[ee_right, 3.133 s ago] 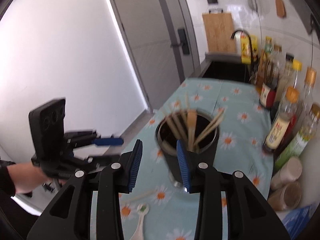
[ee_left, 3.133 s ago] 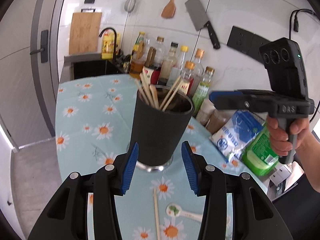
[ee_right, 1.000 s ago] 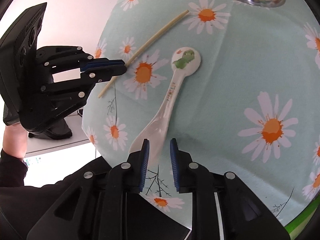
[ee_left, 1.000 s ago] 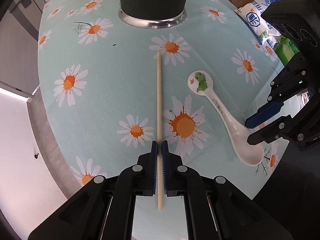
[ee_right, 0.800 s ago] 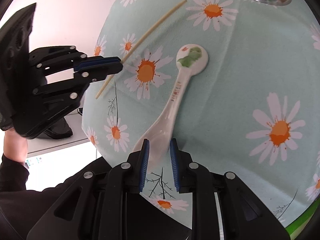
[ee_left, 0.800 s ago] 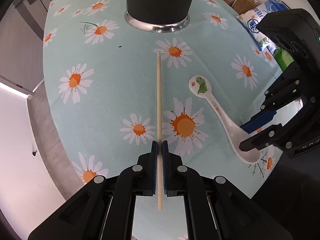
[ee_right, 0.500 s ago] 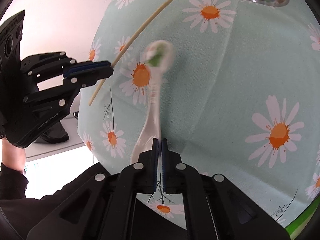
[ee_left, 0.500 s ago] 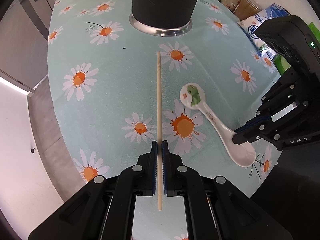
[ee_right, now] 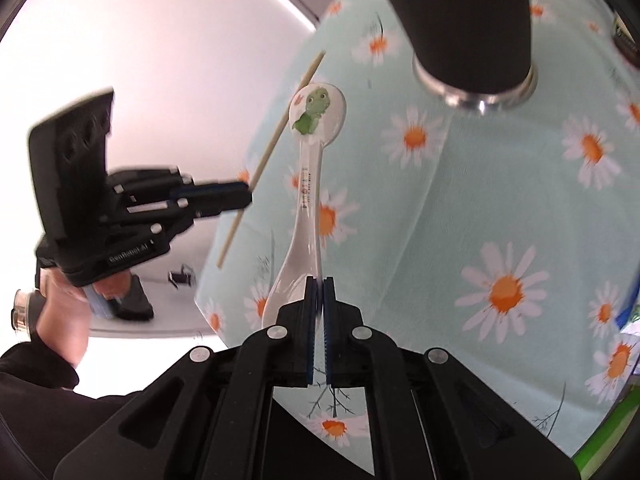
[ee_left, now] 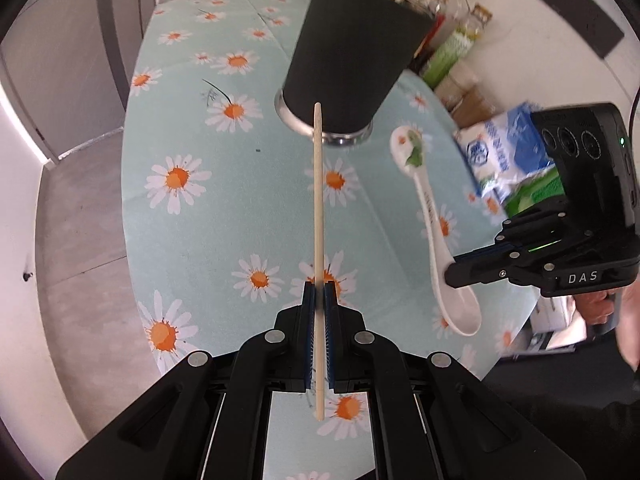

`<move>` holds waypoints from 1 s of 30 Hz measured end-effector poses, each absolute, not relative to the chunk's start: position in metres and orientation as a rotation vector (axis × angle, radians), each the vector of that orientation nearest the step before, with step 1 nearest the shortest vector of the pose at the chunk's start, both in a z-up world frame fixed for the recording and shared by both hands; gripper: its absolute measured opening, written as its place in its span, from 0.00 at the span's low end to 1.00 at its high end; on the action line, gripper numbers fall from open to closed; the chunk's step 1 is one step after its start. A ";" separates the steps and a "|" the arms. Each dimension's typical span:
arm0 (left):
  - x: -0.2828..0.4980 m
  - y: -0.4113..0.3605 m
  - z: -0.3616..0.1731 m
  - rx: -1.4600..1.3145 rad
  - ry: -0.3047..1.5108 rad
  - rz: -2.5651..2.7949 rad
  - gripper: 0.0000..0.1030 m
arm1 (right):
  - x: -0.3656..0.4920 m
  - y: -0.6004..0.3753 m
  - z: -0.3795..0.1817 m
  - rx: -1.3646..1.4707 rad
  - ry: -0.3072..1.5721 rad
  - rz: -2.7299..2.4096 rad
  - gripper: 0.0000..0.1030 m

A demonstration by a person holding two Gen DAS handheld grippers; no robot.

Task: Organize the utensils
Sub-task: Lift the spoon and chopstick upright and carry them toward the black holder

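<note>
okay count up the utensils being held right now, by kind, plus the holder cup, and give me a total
Chopstick: 1, in the left gripper
Spoon: 1, white with a green dinosaur, in the right gripper
Black holder cup: 1
Total: 3

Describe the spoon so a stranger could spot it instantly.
Start at the daisy-print tablecloth and the black utensil cup on it. Nearer, the right gripper pinches a white ceramic spoon by its bowl. Its handle end carries a green cartoon dinosaur.
</note>
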State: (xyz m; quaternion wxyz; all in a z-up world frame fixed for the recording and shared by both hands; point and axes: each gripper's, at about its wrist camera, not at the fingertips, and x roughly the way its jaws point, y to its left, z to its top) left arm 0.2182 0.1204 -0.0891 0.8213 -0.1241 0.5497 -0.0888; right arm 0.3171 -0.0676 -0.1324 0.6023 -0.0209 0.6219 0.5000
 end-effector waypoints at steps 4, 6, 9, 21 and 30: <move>0.214 0.123 -0.075 -0.328 1.100 -0.169 0.03 | 0.325 -0.077 -0.113 -0.004 1.332 1.180 0.04; 0.217 0.121 -0.065 -0.359 1.050 -0.170 0.03 | 0.331 -0.083 -0.102 0.011 1.271 1.186 0.04; 0.222 0.119 -0.054 -0.386 0.962 -0.178 0.03 | 0.341 -0.090 -0.089 0.028 1.186 1.195 0.04; 0.249 0.110 0.013 -0.407 0.639 -0.185 0.03 | 0.392 -0.093 -0.016 0.099 0.827 1.087 0.04; 0.279 0.105 0.050 -0.373 0.501 -0.149 0.03 | 0.425 -0.098 0.005 0.136 0.731 1.015 0.04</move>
